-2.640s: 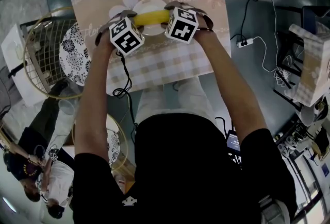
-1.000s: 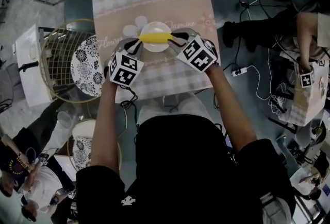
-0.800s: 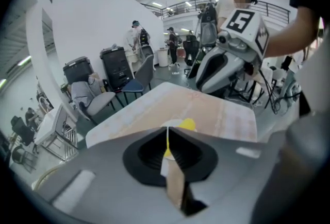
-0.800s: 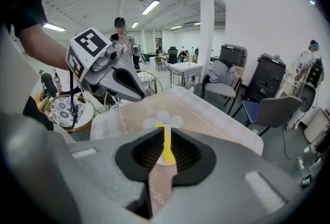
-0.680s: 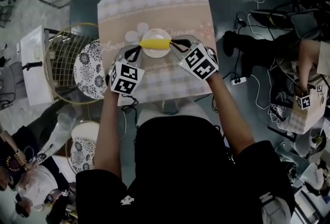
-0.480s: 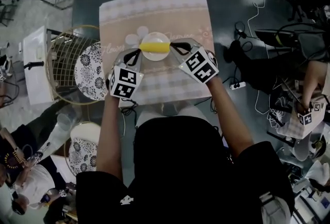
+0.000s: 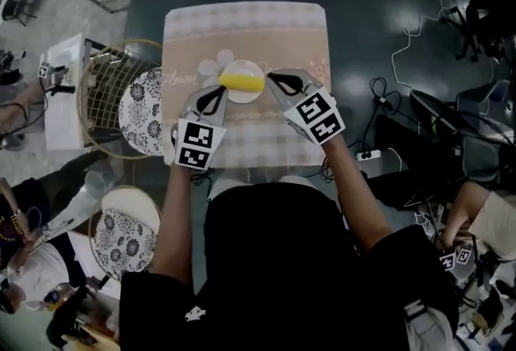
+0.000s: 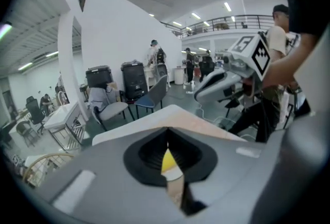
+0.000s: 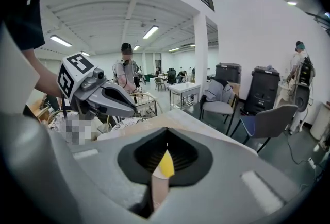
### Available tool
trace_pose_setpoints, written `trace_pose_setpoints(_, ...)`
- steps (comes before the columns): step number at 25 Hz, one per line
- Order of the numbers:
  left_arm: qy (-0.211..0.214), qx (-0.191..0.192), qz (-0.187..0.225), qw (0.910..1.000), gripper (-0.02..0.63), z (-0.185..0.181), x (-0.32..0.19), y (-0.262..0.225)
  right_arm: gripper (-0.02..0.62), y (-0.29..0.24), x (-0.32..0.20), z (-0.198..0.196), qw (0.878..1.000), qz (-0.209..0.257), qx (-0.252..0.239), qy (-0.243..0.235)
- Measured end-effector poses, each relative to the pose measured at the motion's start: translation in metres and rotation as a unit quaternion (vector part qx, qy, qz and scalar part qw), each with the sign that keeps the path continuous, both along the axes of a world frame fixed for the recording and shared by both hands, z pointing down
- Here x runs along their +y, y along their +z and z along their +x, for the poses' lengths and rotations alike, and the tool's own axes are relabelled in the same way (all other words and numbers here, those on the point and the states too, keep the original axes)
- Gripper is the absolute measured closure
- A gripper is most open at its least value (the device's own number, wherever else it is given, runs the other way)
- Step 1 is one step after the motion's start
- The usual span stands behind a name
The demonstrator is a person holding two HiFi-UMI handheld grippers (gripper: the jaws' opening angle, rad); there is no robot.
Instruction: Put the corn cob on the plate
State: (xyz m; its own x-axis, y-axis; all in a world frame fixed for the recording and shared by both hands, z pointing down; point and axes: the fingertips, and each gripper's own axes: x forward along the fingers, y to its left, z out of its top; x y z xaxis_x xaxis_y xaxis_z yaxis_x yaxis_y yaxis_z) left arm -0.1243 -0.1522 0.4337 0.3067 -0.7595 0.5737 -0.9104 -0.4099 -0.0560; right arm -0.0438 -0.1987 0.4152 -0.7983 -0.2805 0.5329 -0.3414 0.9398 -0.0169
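We see the cob [image 7: 241, 82] lying on its side across the white plate [image 7: 240, 67], running from 9 to 3 o'clock over the plate's middle. The plate sits on the checked cloth of the surface [image 7: 242, 27], a little to our side of its centre.

The left claw [image 7: 218, 92] is at the plate's 8 o'clock, near the rim. Its jaws are pressed together with nothing between them. The right claw [image 7: 272, 78] is at the plate's 3 o'clock, also near the rim, and its jaws are likewise together and empty. Both tips point in toward the cob.

In the left gripper view we see only a sliver of yellow cob past the closed seam, with the right claw up at 2 o'clock. The right gripper view shows the same sliver, with the left claw at 10 o'clock.

At the surface's 9 o'clock stands a wire basket [image 7: 93, 87] with a patterned plate [image 7: 141, 111] in it. A second patterned plate [image 7: 121, 232] lies at 7 o'clock, well apart. Beyond the far edge, at 12 o'clock, stand chairs [image 8: 111, 108].
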Motion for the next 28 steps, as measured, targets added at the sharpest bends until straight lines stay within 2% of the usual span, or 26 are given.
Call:
trace_pose_setpoints(4,-0.054,0.032,0.033,0.9975,0.597,0.002,0.004,-0.018,0.592,-0.006,0.009,0.001,0.999,0.026,-0.007,-0.023)
trace_pose_setpoints(8,-0.096,0.054,0.056,0.9923,0.597,0.008,0.019,-0.033,0.592,-0.015,0.018,0.007,0.998,0.022,-0.035,-0.036)
trace_pose_setpoints(13,-0.127,0.081,0.112,0.9823,0.597,0.019,0.046,-0.061,0.592,-0.038,0.038,0.005,0.992,0.027,-0.094,-0.077)
trace_pose_setpoints(17,-0.160,0.089,0.141,0.9728,0.597,0.025,0.065,-0.081,0.594,-0.058,0.053,0.006,0.986,0.059,-0.128,-0.088)
trace_pose_setpoints(24,-0.188,0.078,0.188,0.9609,0.597,0.025,0.090,-0.118,0.594,-0.089,0.077,-0.006,0.977,0.065,-0.178,-0.094)
trace_pose_setpoints(28,-0.198,0.092,0.219,0.9510,0.597,0.019,0.105,-0.140,0.594,-0.107,0.092,-0.015,0.973,0.076,-0.188,-0.105)
